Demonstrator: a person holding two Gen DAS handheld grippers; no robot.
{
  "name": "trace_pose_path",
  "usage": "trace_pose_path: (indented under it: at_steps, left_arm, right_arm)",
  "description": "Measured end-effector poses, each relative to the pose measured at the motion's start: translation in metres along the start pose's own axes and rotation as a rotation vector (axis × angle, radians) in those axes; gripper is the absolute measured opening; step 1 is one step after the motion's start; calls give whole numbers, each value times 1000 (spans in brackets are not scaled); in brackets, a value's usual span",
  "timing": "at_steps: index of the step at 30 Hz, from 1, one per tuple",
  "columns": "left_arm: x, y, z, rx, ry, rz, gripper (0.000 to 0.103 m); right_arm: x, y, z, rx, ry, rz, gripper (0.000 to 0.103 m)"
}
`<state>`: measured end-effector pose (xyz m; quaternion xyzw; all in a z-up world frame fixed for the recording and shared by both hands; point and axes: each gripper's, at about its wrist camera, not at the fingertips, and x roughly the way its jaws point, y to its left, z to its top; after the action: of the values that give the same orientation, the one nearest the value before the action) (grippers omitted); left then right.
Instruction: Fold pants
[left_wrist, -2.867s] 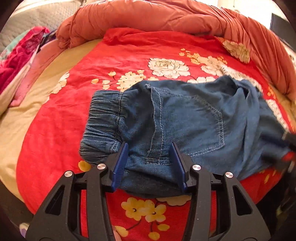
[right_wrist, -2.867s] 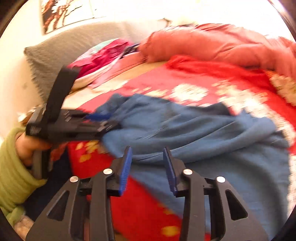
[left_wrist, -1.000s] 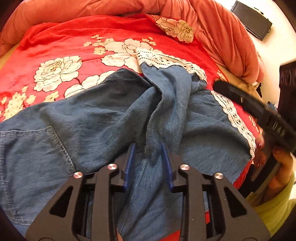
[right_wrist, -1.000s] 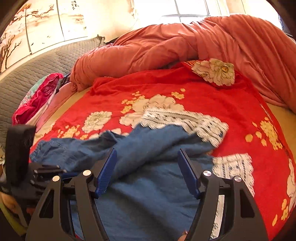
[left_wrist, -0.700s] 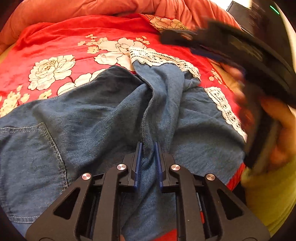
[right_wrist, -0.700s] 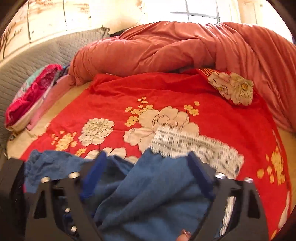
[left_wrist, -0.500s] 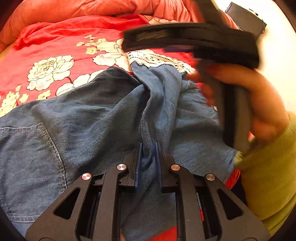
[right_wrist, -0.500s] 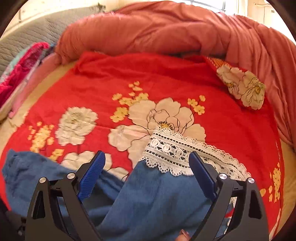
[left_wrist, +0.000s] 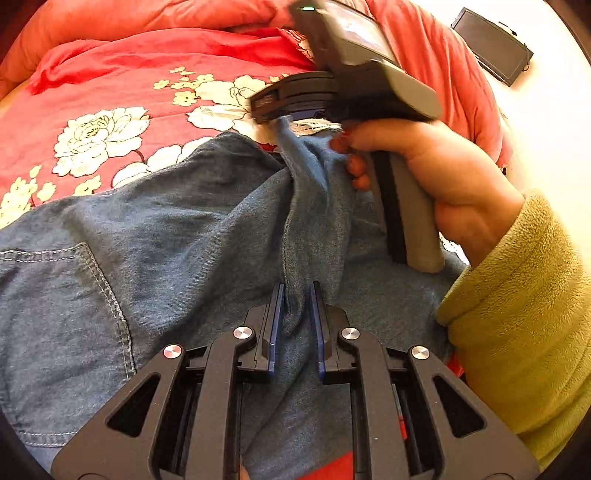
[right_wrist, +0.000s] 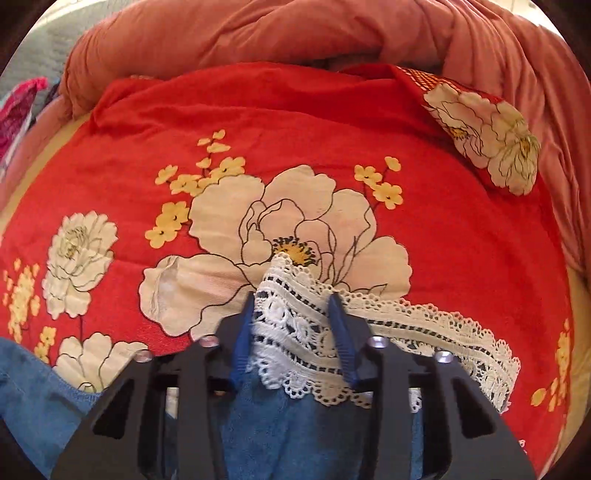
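the blue denim pants (left_wrist: 177, 229) run off the left view's edge; the right gripper's (left_wrist: 277, 110) fingertips there are blurred.

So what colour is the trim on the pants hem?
White lace trim, clearest in the right wrist view.
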<state>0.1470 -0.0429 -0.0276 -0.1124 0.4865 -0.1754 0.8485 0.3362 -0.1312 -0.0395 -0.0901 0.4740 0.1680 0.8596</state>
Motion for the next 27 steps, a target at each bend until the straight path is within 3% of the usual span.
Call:
trace_pose_path:
  at_steps: [1, 3, 8, 13, 18, 19, 21, 22, 27]
  left_arm:
    - [-1, 1, 0, -2, 0, 0, 8]
    - [0, 6, 1, -4, 0, 2, 8]
    - [-3, 5, 1, 13, -18, 14, 16]
    - [-5, -2, 0, 41, -47, 21, 28]
    - [-3, -11, 2, 80, -75, 21, 28]
    - [-2, -13, 2, 90, -71, 21, 27]
    - [-2, -17, 2, 105, -57, 6, 7]
    - [-1, -19, 2, 113, -52, -1, 2]
    - [-14, -25, -1, 160, -67, -11, 1]
  right_arm:
    - [-3, -5, -1, 15, -7, 26, 13]
    - [-15, -23, -8, 96, -43, 120, 12]
    - [-47, -66, -29, 254, -114, 252, 9]
    - [-88, -99, -52, 358, -196, 290, 9]
    - [-131, -131, -78, 438, -273, 312, 9]
    - [-136, -134, -84, 449, -282, 315, 9]
    - [-149, -142, -99, 466, -297, 327, 9]
    - [-155, -145, -108, 475, -302, 325, 9]
    - [-174, -155, -148, 530, -309, 319, 9]
